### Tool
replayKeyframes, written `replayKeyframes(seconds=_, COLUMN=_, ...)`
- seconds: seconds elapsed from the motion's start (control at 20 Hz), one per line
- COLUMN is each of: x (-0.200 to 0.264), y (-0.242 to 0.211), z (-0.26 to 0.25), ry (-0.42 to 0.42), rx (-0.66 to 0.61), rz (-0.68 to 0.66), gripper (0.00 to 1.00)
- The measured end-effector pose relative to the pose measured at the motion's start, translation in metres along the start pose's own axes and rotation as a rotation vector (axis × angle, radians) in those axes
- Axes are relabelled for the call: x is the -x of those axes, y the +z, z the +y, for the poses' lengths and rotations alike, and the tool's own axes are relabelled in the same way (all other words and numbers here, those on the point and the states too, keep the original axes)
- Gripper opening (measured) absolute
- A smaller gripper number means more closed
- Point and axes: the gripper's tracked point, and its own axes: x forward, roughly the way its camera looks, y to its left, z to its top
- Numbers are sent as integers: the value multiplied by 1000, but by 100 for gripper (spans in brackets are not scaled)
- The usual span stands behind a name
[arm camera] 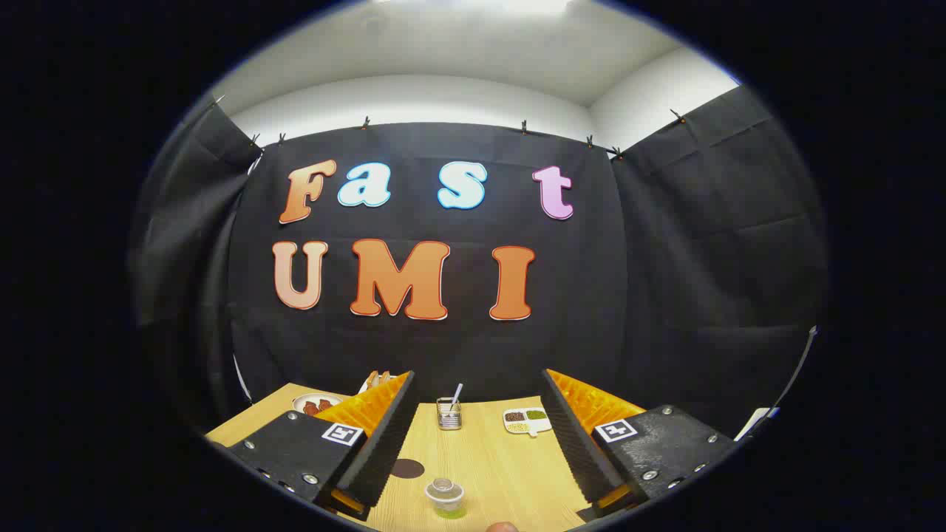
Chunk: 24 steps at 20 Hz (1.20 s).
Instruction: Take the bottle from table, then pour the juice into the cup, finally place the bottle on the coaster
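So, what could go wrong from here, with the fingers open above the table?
The tool is open and holds nothing. The small clear cup stands between its fingers, so a low sweep might tip it. The dark round coaster lies close to one finger, partly hidden, so placing there could miss.

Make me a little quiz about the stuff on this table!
1. True or false: the tool is shut on the cup.
2. What lies on the table just beside the cup? A) a dark round coaster B) a fork C) a book
3. Fill in: the metal holder stands beyond the fingers, on a table made of ____.
Key: 1 false, the fingers are wide open and touch nothing; 2 A; 3 wood.
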Motion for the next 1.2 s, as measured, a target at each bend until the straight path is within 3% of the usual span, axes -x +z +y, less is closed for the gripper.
replayKeyframes(seconds=0.8, x=1, y=-9, z=9, ry=38, rx=-32, rz=20, gripper=98)
replayKeyframes(seconds=1.2, x=-6, y=-55, z=29, ry=90, rx=-52, rz=94, gripper=98)
